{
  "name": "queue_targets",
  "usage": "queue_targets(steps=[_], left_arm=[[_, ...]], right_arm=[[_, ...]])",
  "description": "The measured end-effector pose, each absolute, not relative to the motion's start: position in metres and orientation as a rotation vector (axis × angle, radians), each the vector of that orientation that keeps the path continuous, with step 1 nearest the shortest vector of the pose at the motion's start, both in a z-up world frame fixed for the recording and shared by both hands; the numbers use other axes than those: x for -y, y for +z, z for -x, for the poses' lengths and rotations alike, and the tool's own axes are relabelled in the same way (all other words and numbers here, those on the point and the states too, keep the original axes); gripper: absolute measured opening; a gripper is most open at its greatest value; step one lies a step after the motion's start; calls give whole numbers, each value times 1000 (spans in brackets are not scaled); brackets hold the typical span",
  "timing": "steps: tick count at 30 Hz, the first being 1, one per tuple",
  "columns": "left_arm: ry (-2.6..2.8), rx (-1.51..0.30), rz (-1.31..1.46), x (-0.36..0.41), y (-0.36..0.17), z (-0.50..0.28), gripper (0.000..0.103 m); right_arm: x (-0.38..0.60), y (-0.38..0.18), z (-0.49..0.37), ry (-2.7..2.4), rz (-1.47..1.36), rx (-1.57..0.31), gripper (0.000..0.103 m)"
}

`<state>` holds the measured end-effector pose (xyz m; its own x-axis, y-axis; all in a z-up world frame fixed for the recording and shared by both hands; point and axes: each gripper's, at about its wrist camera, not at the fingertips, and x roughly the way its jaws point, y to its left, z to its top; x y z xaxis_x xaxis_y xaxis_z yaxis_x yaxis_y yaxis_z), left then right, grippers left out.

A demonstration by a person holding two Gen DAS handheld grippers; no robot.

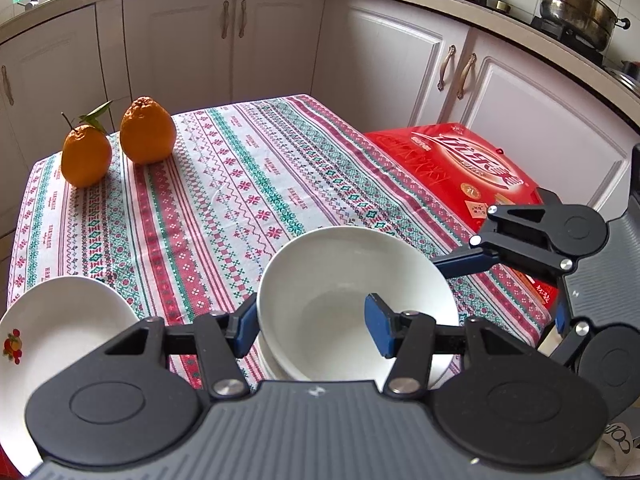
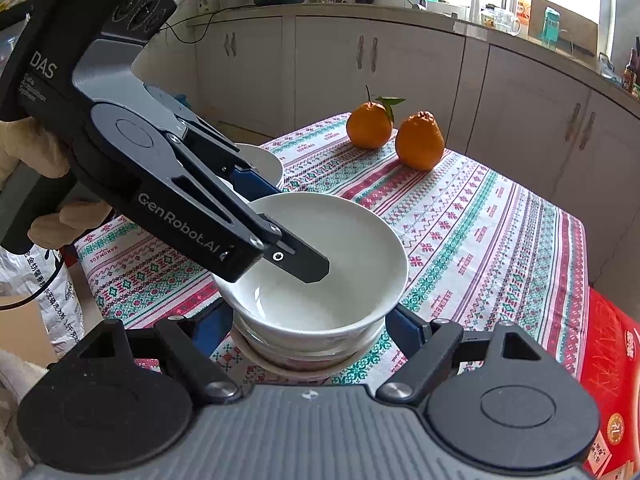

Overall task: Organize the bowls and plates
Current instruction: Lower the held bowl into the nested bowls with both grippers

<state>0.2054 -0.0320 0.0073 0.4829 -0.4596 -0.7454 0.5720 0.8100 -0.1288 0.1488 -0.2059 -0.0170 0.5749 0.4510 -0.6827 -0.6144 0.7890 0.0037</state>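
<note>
Here, two stacked white bowls (image 2: 320, 264) counted, possibly more beneath, one plate (image 1: 52, 332), two oranges (image 1: 147, 131), left gripper (image 1: 316, 326) jaws spread across top bowl's rim, right gripper (image 2: 310, 322) jaws wide around stack.

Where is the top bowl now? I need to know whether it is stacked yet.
The top bowl sits nested on the stack near the table's front edge, central in both views, with the left gripper straddling its rim and the right gripper flanking it.

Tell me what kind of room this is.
Most likely a home kitchen: white cabinets under a counter, a steel pot on the stove, and a cloth-covered table with a white bowl and oranges.
</note>
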Motion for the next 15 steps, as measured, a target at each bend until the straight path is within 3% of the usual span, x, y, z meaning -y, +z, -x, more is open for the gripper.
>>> queue_targets(steps=[15], left_arm=[[-635,-869,-145,32,0,-208,54]], right_arm=[[207,-23,-152,633,224,-745,87]])
